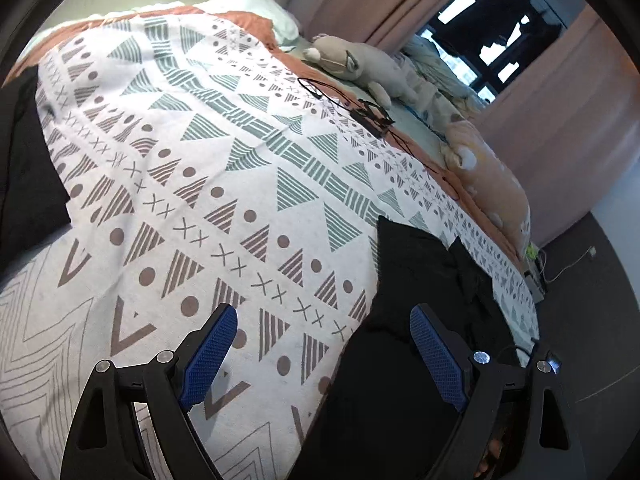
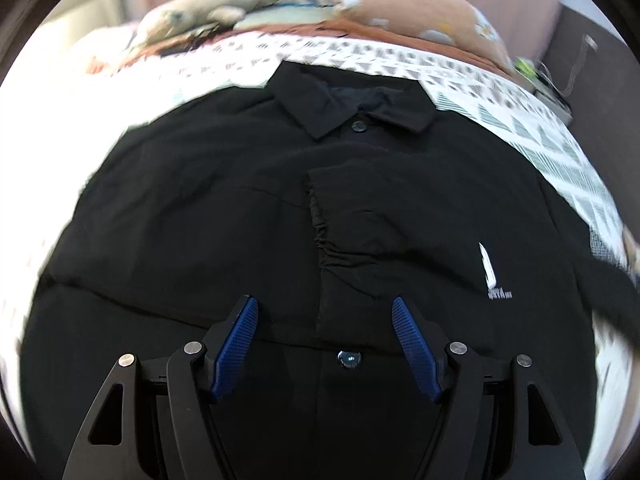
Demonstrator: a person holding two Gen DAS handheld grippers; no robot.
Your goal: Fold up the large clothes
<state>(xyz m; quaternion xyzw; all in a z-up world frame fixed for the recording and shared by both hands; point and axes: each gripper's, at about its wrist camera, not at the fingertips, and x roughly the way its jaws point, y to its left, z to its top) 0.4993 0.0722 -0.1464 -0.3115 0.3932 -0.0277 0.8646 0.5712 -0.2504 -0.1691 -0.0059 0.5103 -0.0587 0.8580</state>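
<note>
A black collared jacket [image 2: 224,216] lies flat on the patterned bedspread [image 2: 520,120], collar [image 2: 356,108] at the far side, one sleeve [image 2: 384,232] folded across its chest. My right gripper [image 2: 324,308] is open and empty, hovering over the jacket's lower front near a button [image 2: 349,358]. In the left wrist view my left gripper [image 1: 322,320] is open and empty above the bedspread [image 1: 224,184], with the jacket's edge [image 1: 404,320] under its right finger. Another black cloth [image 1: 28,168] lies at the left edge.
A grey plush toy [image 1: 360,68], a black cable [image 1: 360,110] and an orange pillow [image 1: 492,184] lie along the bed's far side. Pink curtains [image 1: 560,112] and a window stand behind. Dark floor [image 1: 592,300] with cables lies right of the bed.
</note>
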